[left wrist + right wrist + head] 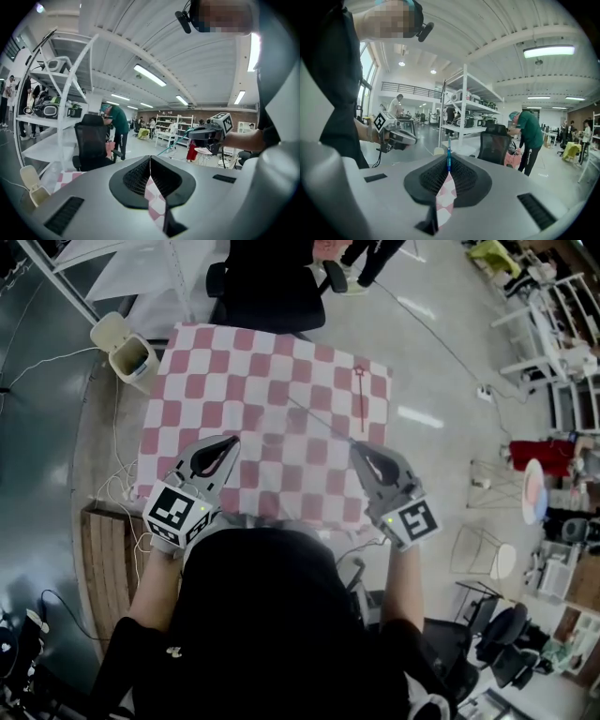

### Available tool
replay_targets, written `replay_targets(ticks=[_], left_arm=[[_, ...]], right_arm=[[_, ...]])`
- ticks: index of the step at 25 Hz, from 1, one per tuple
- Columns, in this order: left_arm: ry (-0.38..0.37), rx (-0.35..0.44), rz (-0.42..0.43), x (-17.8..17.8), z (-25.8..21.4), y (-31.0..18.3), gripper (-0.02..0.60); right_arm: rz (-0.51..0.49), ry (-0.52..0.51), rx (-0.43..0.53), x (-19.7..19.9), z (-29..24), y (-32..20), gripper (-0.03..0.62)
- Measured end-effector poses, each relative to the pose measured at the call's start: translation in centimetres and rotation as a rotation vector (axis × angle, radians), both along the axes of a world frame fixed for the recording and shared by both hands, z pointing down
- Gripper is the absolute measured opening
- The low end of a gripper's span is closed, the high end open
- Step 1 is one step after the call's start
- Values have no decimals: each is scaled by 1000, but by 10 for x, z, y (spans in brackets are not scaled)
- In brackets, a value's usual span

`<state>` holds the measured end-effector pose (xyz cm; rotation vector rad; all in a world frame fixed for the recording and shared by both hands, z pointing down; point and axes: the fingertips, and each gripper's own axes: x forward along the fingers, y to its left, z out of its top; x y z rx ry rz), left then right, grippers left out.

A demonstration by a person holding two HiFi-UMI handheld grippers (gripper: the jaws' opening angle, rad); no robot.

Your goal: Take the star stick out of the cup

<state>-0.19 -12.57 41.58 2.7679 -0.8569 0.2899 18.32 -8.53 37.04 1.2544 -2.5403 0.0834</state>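
- Clamped in the right gripper: a thin blue stick, poking out past the tips.
- Closed on nothing at the left gripper.
- Both held above a checkered cloth.
- Lying flat on the cloth's far right part: a red star stick.

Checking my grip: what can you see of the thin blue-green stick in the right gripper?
The stick is thin, straight and blue-green, plastic by the look. The right gripper is shut on one end; the rest juts forward and left over the checked cloth, in the air, touching nothing else. Its far tip is too fine to make out.
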Motion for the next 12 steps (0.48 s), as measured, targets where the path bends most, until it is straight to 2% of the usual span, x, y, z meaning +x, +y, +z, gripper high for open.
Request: replay_targets(ticks=[7,12], left_arm=[[18,23,45,12,-9,0,40],[25,32,68,16,-15,-1,40]], right_arm=[[130,-116,93,18,-24,28,26],[183,-149,141,28,-30,45,26]])
